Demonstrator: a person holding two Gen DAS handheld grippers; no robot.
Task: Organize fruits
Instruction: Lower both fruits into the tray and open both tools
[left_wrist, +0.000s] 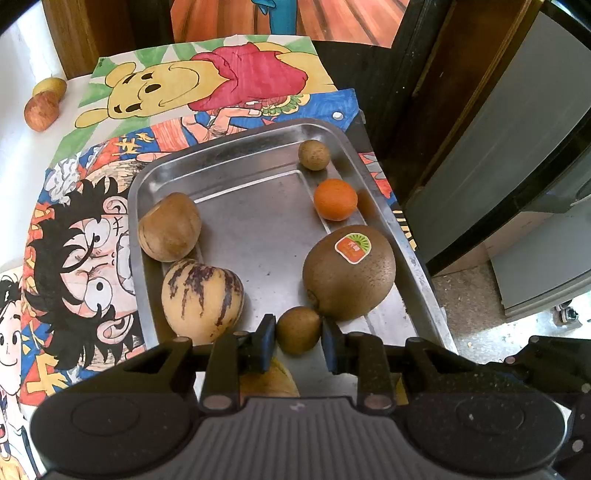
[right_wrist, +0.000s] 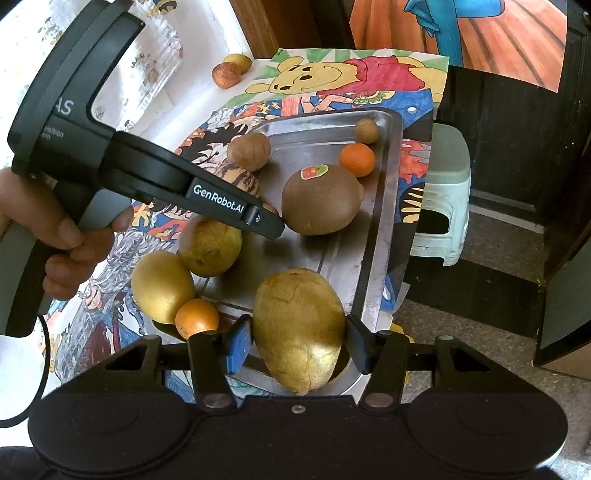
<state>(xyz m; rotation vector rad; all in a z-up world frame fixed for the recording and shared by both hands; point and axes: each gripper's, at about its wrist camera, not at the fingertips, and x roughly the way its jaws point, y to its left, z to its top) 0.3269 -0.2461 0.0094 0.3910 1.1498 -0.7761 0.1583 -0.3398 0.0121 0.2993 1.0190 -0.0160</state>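
- Fruit goes on the steel tray (left_wrist: 236, 170), which sits on the cartoon posters (left_wrist: 85, 229); both my grippers are over its near end.
- Left gripper (left_wrist: 298, 341): pads bracket a small brown fruit (left_wrist: 298, 330). They look to be touching both sides, so I read it as clamped on it, low over the tray floor. Can't tell if the fruit rests on the tray or hangs just above.
- Big kiwi with sticker (left_wrist: 349, 273) sits just ahead-right of that small fruit, touching or nearly so. Likely the tray wall stops it from rolling.
- Striped melon-like fruit (left_wrist: 201, 301) ahead-left; round tan fruit (left_wrist: 170, 227) beyond it, against the tray's left rim.
- Orange (left_wrist: 335, 199) and another small brown fruit (left_wrist: 314, 155) far ahead-right, along the right rim.
- Right gripper (right_wrist: 299, 341): jaws spread wide, gripping a large yellow-brown fruit (right_wrist: 299, 328) across its middle, over the tray's near corner.
- Left of it: small orange (right_wrist: 197, 317), two yellow-green fruits (right_wrist: 162, 286) (right_wrist: 210, 245) at the tray edge.
- Two apples (left_wrist: 42, 107) far ahead-left on the white table, well apart from the tray. My guess: still to be collected.
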